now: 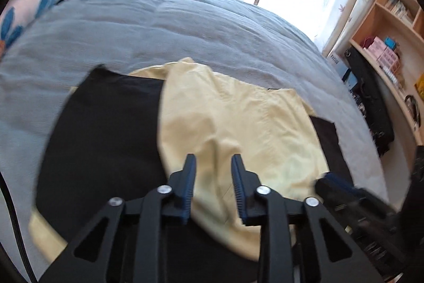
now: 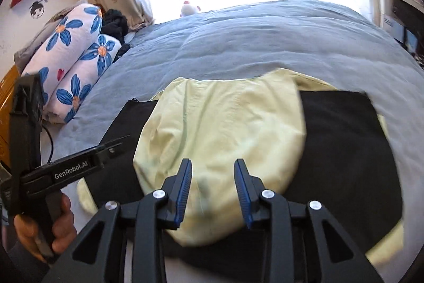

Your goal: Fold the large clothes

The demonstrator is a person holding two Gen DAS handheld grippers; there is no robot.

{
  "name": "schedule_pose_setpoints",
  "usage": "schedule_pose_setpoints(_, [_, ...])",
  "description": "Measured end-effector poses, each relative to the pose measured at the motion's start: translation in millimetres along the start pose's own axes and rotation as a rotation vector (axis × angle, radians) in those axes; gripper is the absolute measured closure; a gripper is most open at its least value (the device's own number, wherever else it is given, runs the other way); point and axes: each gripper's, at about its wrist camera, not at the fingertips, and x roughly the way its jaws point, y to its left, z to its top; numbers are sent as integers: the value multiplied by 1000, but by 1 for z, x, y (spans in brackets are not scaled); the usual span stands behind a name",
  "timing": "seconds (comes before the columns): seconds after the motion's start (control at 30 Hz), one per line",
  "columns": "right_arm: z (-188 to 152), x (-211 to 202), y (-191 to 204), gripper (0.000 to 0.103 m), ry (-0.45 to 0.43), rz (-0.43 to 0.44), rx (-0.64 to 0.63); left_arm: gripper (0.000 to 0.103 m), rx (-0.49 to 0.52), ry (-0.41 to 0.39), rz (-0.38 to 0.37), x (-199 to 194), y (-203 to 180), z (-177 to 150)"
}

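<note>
Garment (image 1: pixel 238 118), yellow with black panels, lies spread on the grey bed (image 1: pixel 159 25) just ahead of and below both tongs, probably flattened there for a fold; motion blur makes its outline unsure. Left tongs (image 1: pixel 213 163) and right tongs (image 2: pixel 213 167) hang above the yellow part, jaws partly apart, nothing between them, touching no cloth.

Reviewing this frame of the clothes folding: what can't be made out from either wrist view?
- Black garment: its type; in both views the yellow garment covers its middle and the gripper frames hide its near edge.
- Yellow garment: sleeves or collar unreadable, folded over and motion-blurred.
- Right gripper in the left wrist view: blurred, jaws unreadable there.
- Books on the wooden shelf: too small and distorted at the fisheye rim.
- Soft toy at the bed's far edge: washed out by window glare.
</note>
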Motion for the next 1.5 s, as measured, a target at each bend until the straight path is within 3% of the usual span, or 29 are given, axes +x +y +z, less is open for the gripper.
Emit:
schedule_pose_setpoints(0.1, [-2, 29, -10, 75, 43, -92, -8, 90, 29, 26, 40, 29, -3, 5])
schedule_pose_setpoints(0.17, [-15, 34, -27, 78, 72, -182, 5, 92, 53, 95, 97, 51, 2, 0])
schedule_pose_setpoints(0.2, [-22, 35, -36, 79, 96, -192, 18, 93, 59, 135, 108, 59, 6, -4])
schedule_pose_setpoints(0.3, [-46, 32, -52, 89, 126, -193, 11, 93, 93, 142, 110, 61, 10, -16])
schedule_pose_setpoints(0.5, [-48, 26, -46, 86, 130, -235, -4, 93, 81, 128, 128, 60, 7, -17])
schedule_pose_setpoints(0.7, [-42, 16, -43, 86, 115, -213, 36, 82, 100, 115, 144, 32, 2, -22])
schedule_pose_setpoints(0.8, [-41, 9, -41, 86, 114, -196, 56, 68, 99, 111, 160, 23, -3, -23])
schedule_pose_setpoints(0.87, [-40, 2, -37, 86, 110, -188, 56, 50, 96, 107, 161, 13, -5, -24])
schedule_pose_setpoints(1.27, [-32, -92, 12, 86, 22, -119, -47, 48, 134, 64, 167, -74, -30, -45])
schedule_pose_setpoints(1.5, [-37, -163, 44, 86, 30, -80, -171, 43, 145, 48, 188, -124, -32, -67])
